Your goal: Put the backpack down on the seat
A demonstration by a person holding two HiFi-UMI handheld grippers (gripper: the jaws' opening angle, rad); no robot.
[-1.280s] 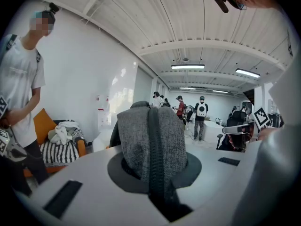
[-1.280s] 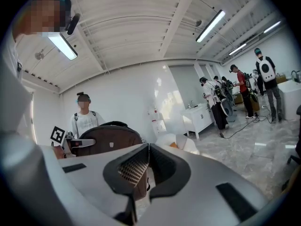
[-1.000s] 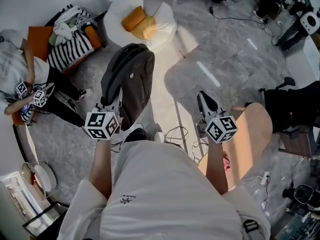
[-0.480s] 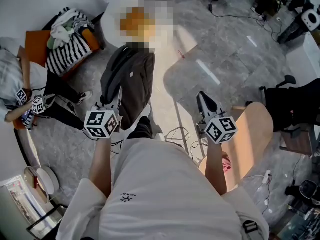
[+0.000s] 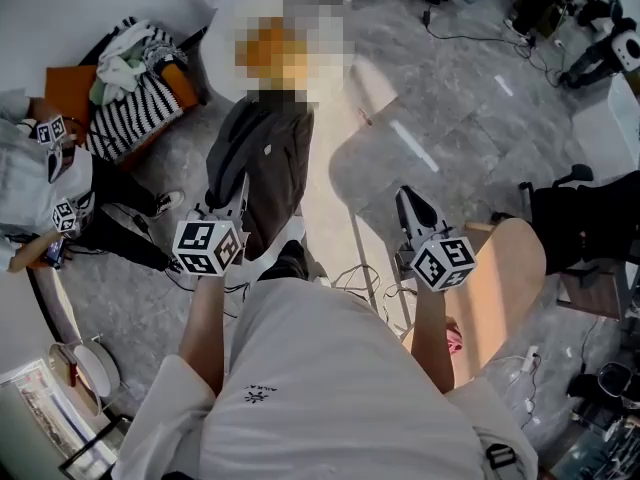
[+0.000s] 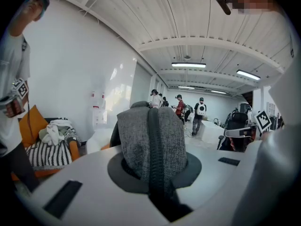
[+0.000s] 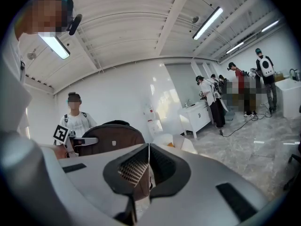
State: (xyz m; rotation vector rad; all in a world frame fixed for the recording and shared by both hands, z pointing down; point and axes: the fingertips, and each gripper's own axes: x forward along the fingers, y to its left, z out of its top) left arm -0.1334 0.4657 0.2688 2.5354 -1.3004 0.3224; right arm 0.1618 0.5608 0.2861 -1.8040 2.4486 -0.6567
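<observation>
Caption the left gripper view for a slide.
Left gripper clamped on the grey backpack, striped cushion at left, people in the hall beyond.

Lab hall: floor cables (image 7: 237,128), other rig-wearing people (image 7: 265,74)

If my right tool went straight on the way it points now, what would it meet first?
Probably the white beanbag seat, which lies ahead of the shut right tool, slightly right of its line. The backpack hangs well off to the left. Depth is unclear.
</observation>
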